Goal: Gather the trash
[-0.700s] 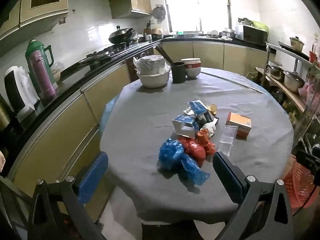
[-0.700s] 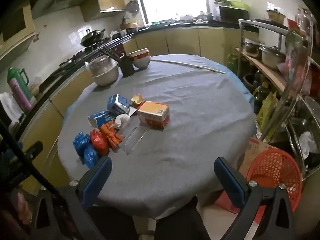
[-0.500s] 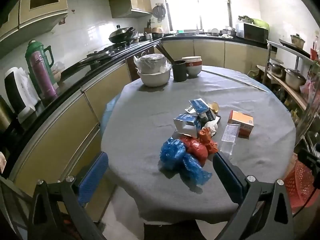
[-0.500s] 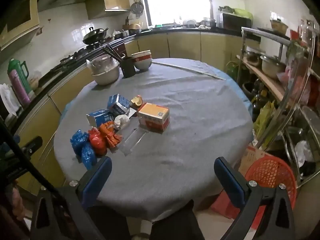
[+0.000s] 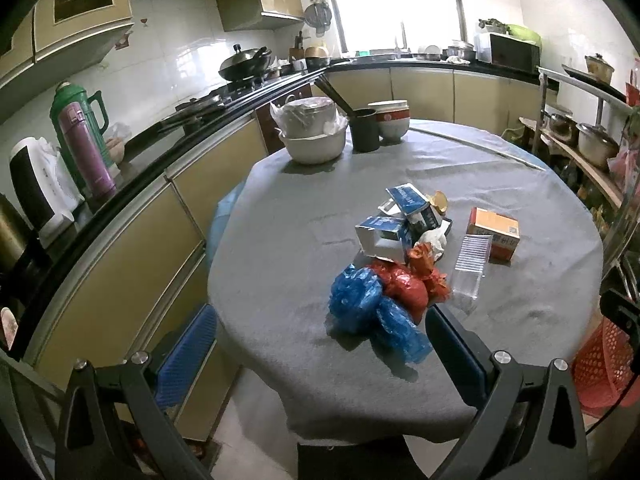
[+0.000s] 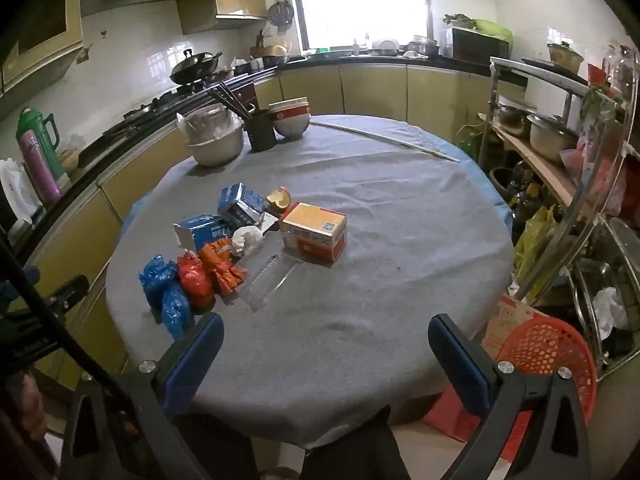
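the red basket (image 6: pixel 546 354) is partly hidden behind a gripper finger. print on the orange box (image 6: pixel 314 231) is too small to be read. the tabletop (image 5: pixel 280 248) near edge is covered by dark clothing.

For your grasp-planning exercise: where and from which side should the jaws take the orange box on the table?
Grip the orange box across its two long side faces, coming down from above. It lies flat on the grey tablecloth with its broad top up. Its right side is bare cloth; the clear plastic tray and other trash lie to its left.

We face a round table (image 6: pixel 400 240) under grey cloth, with a bright window (image 6: pixel 360 0) at twelve o'clock. Yellow cabinets (image 5: pixel 120 248) and white tiled wall (image 5: pixel 172 56) curve from nine to one; a metal shelf (image 6: pixel 552 168) stands at three.
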